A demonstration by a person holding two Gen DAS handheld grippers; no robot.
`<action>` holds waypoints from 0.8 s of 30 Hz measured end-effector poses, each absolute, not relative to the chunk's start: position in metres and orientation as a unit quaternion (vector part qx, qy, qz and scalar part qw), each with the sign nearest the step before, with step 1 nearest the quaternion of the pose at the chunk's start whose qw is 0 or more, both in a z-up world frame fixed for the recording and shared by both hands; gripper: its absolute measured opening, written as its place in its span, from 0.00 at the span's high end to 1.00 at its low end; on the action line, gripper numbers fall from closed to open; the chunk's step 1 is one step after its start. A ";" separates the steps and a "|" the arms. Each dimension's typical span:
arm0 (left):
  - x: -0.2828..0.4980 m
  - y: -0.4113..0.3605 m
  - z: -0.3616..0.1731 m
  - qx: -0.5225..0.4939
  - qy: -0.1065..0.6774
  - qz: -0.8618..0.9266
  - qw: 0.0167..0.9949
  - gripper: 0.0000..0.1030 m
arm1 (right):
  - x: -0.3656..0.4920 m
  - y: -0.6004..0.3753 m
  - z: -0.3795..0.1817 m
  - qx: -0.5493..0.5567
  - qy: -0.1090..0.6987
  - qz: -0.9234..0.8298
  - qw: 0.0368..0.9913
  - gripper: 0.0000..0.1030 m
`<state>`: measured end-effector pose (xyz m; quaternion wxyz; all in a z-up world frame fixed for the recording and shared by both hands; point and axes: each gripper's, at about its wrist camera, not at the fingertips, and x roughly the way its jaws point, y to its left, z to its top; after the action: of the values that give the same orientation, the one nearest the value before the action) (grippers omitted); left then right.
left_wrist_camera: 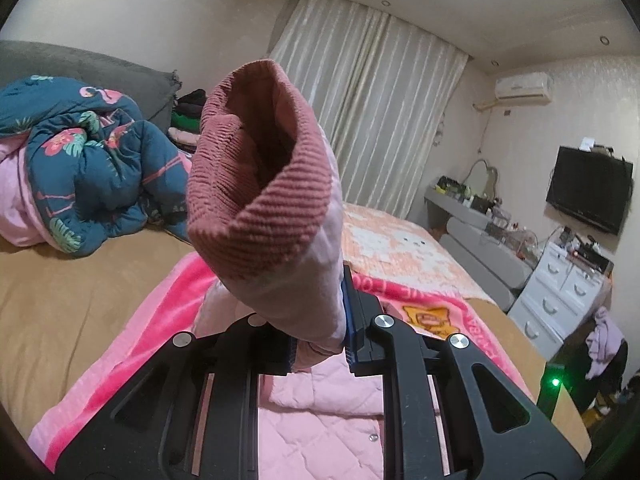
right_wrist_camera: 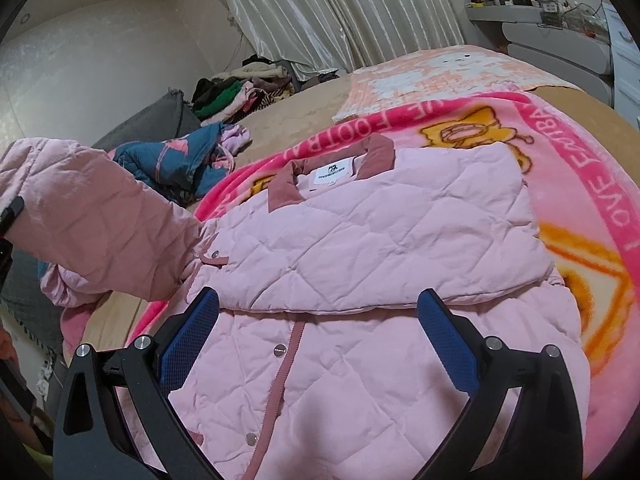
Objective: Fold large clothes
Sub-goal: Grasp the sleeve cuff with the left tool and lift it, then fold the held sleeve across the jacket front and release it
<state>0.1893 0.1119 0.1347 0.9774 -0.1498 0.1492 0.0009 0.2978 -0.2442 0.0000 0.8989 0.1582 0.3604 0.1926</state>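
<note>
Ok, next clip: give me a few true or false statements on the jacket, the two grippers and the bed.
1. The left gripper is shut on the jacket sleeve. True.
2. The right gripper grips the collar. False: it is open above the jacket.
3. The jacket lies on a pink blanket. True.
4. The jacket is blue. False: pink, with a darker corduroy collar.
5. The television is on. False: its screen is dark.

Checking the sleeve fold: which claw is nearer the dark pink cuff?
Left. The left claw is shut on the sleeve just below the cuff; the right claw hangs open over the jacket's front.
</note>
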 end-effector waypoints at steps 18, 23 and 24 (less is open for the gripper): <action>0.212 0.045 0.106 -0.119 0.203 -0.039 0.971 0.91 | 0.289 -0.307 -0.002 0.196 0.348 0.162 0.902 0.04; 0.218 0.020 0.090 -0.100 0.225 -0.056 0.968 0.92 | 0.286 -0.325 -0.002 0.206 0.341 0.151 0.905 0.04; 0.220 0.016 0.087 -0.095 0.230 -0.058 0.967 0.92 | 0.286 -0.329 -0.002 0.209 0.341 0.147 0.905 0.04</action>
<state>0.2200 0.0162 0.0865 0.9667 -0.0953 0.2305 -0.0575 0.2858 -0.3288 -0.0025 0.9047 0.2090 0.3408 0.1472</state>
